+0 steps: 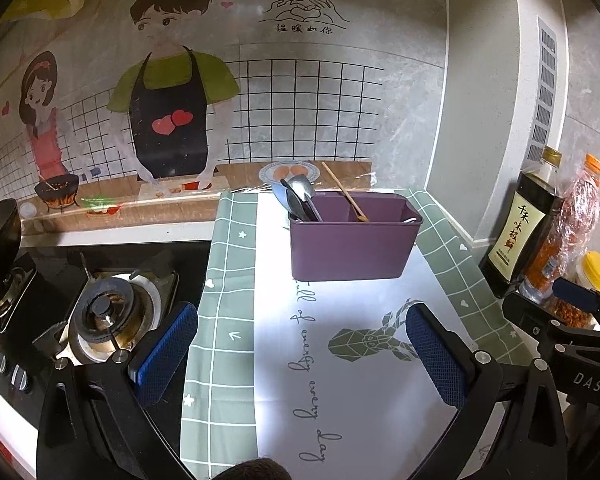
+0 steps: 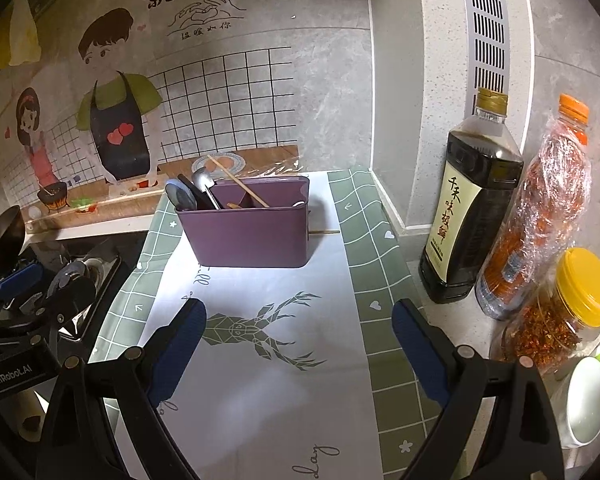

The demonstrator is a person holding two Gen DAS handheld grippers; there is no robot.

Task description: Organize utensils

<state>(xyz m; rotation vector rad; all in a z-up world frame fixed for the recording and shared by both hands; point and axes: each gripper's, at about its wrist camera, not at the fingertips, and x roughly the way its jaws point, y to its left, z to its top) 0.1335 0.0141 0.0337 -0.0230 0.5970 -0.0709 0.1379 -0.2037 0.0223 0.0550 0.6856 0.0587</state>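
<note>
Only the right wrist view shows a thin wooden stick [image 2: 325,232] lying on the mat [image 2: 260,380] just behind the purple box [image 2: 246,236]; the left wrist view alone shows the gas burner [image 1: 106,316]. The box stands at the mat's far end near the wall, holding spoons [image 1: 296,196] at its left and a chopstick [image 1: 346,194] leaning in the middle. The left gripper [image 1: 300,356] and right gripper [image 2: 298,352] both gape wide, empty. The mat reads "every day"; the left gripper's body reads "GenRobot.AI".
</note>
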